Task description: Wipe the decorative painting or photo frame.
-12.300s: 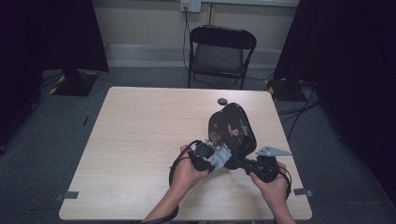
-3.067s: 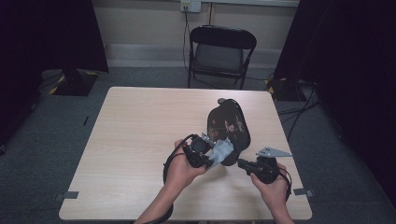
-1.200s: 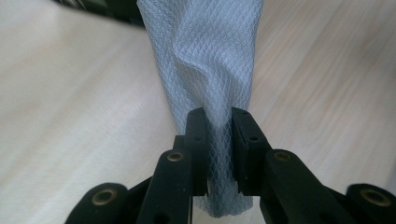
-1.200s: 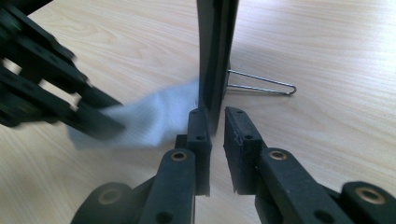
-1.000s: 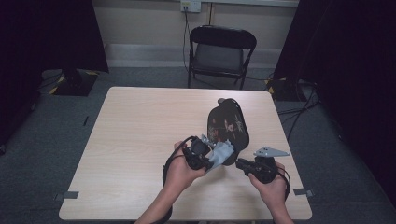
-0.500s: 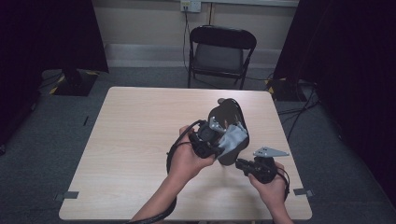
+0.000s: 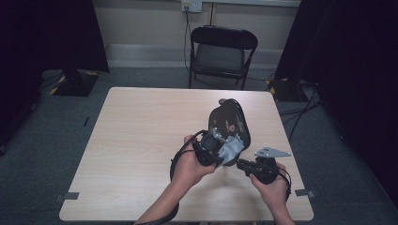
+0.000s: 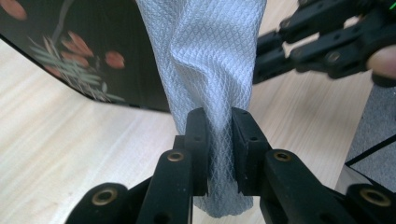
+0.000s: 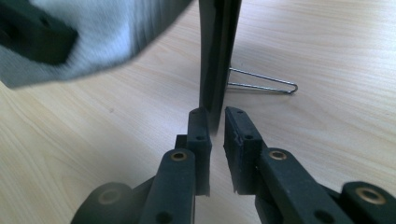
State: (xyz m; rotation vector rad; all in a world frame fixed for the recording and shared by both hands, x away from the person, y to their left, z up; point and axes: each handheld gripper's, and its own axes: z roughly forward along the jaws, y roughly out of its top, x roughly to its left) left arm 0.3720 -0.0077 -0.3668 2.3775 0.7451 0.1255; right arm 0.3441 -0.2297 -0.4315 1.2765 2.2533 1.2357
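Both hands low, left tongs on cloth.

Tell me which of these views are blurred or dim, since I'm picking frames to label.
Right gripper view: the grey cloth at top left is smeared, the wire stand sharp. Left gripper view: the cloth's weave is crisp. High view: evenly lit table, dark curtains at both sides.

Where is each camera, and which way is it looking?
High view: above the table, looking forward and down; forearms and both hands show.
Left gripper view: on the left gripper, facing its pinched grey cloth.
Right gripper view: on the right gripper, facing the dark board's edge.
All share the cloth and board.
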